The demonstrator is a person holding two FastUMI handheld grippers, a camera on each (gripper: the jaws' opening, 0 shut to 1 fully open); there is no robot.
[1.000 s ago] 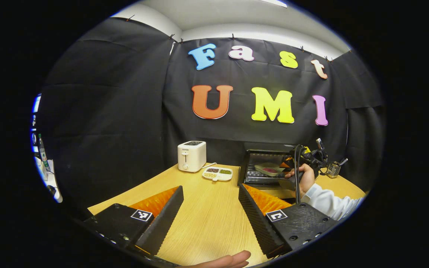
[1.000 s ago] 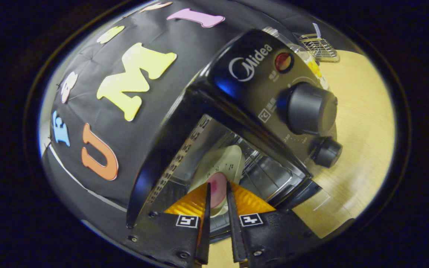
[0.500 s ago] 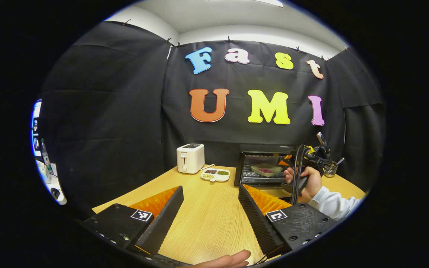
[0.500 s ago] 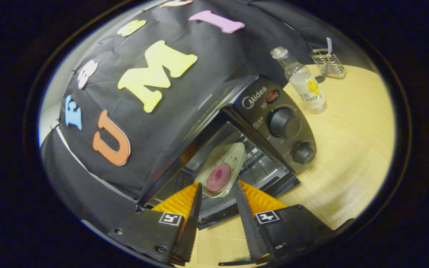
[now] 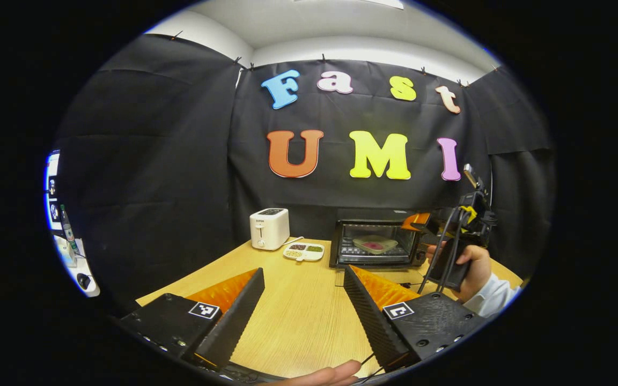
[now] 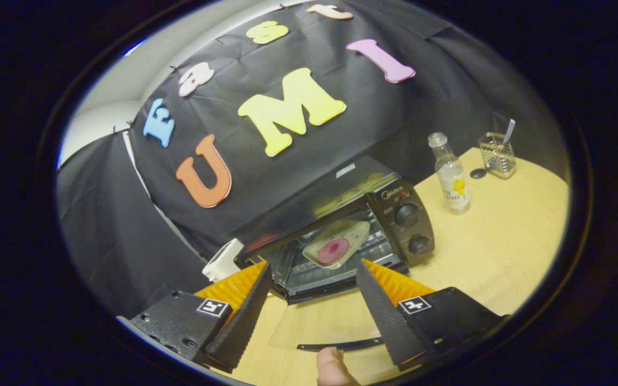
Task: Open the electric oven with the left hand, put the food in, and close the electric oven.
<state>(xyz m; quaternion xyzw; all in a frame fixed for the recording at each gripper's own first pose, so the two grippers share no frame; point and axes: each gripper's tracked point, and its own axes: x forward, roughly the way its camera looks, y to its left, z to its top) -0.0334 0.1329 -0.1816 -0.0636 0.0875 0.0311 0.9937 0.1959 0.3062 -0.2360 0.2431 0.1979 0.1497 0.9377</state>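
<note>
Both tools gape empty: we see our left tool (image 5: 303, 305) low over the bench (image 5: 298, 316), our right tool (image 6: 314, 305) before the open oven (image 6: 341, 225), mid-frame, food (image 6: 333, 247) on its rack.

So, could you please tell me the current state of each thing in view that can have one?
Electric oven: door open, folded down flat.
Food dish: inside the oven, on the rack, released.
Right gripper: fingers open, empty, in front of the oven.
Left gripper: fingers open, empty, over the table.
Bottle: upright, beside the oven.
Toaster: upright, slots empty.
</note>
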